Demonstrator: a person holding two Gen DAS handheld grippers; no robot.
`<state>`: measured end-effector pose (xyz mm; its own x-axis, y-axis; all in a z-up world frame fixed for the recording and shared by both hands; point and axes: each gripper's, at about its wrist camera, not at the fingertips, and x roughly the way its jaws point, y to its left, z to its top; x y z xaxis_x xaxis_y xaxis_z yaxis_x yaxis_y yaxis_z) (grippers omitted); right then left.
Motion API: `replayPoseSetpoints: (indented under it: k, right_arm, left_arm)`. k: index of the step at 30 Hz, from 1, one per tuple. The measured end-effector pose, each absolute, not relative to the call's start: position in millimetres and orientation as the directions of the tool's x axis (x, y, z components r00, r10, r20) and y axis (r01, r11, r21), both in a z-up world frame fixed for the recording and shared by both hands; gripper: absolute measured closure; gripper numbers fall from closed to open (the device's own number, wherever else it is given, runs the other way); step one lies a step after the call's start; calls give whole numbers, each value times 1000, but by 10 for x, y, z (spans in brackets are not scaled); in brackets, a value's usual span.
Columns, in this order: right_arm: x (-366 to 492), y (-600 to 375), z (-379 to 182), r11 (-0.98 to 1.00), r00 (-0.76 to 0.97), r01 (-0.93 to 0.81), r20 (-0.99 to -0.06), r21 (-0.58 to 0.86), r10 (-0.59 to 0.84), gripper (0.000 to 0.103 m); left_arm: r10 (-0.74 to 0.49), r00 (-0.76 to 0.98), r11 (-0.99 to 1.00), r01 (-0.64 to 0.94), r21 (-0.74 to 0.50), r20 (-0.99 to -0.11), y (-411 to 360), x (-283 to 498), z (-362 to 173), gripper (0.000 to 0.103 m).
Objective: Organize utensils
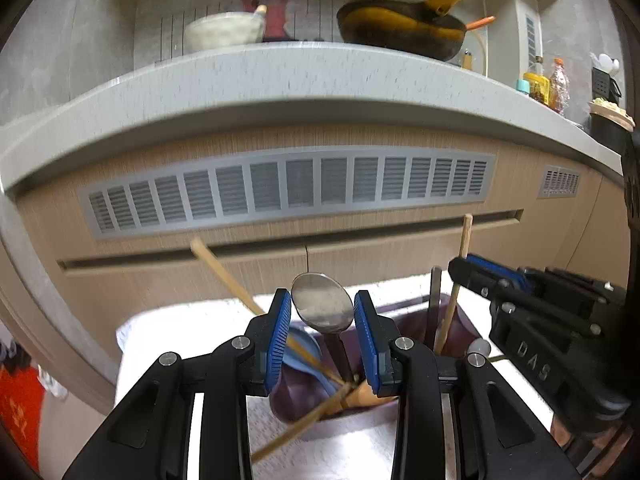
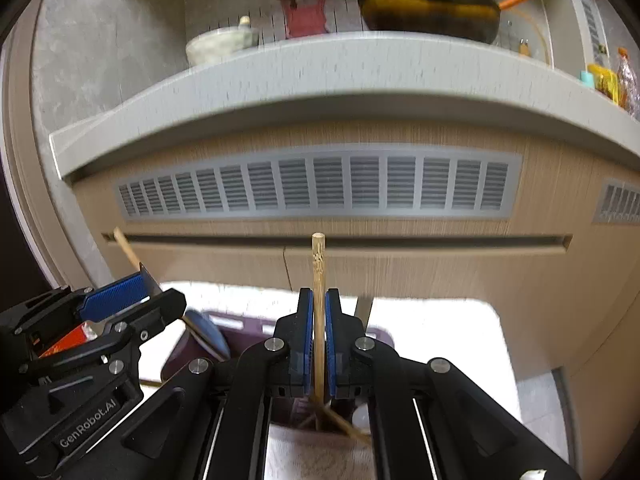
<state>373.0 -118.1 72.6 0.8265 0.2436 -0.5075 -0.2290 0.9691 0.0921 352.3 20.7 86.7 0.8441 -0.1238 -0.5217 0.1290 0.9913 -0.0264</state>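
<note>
A purple utensil holder (image 1: 452, 328) stands on a white towel (image 1: 168, 328). My left gripper (image 1: 322, 320) is open, its blue pads on either side of a metal spoon (image 1: 322, 306) that stands bowl up in the holder. A wooden chopstick (image 1: 224, 270) and a blue spoon (image 1: 304, 350) lean in the holder's left part. My right gripper (image 2: 318, 332) is shut on an upright wooden chopstick (image 2: 318, 264), also in the left wrist view (image 1: 460, 264). A dark utensil handle (image 1: 435, 296) stands beside it.
A grey counter edge (image 1: 280, 76) overhangs a wooden cabinet front with a vent grille (image 1: 288, 188). On the counter sit a white bowl (image 1: 222, 32), a dark pan with a yellow handle (image 1: 400, 28) and bottles (image 1: 548, 84) at right.
</note>
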Motion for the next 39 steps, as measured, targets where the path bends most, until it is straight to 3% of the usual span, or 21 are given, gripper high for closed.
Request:
replayPoseSetpoints:
  k: [6,8,10,13,16,21,27,34,39]
  right_arm:
    - [3609,-1220,685,970,797,-222,-555,97,238,94]
    - [3435,-1271,792,973,822,-218,-524,74,224,84]
    - [3181,-1350,924,977,858,-205,-470,58,208,59]
    - [2778,-1510,1049,978,893,-192,-398,86,210,46]
    - [2390,-1621,1059,974,900,-200,-374,102,224,38]
    - [1840,-1757,853,974,899,-195,-376,114,224,30]
    - [1248,-1790,439,980,893,-179,-403,88,199,24]
    - [806,-1930,85,991,907,-106,-400,86,131,7]
    - [807,-1981,-39,990,892,-107,-431,88,134,7]
  left_arm:
    - [-168,825,984,107,-143,-539,350,3453,927,69]
    - [-168,842,982,96,-164,-512,418,3317,1055,68]
    - [-154,867,983,86,-162,-473,462,3120,1204,56]
    - [-119,900,987,60,-150,-420,514,2750,1326,38]
    - [-78,911,993,34,-116,-404,511,2343,1271,33]
    - [-9,912,997,-23,-73,-410,488,1645,923,14]
    - [36,905,997,-60,-45,-423,349,967,451,7]
    - [100,912,995,-91,42,-397,104,543,190,0]
    - [76,902,997,-72,26,-426,41,514,147,0]
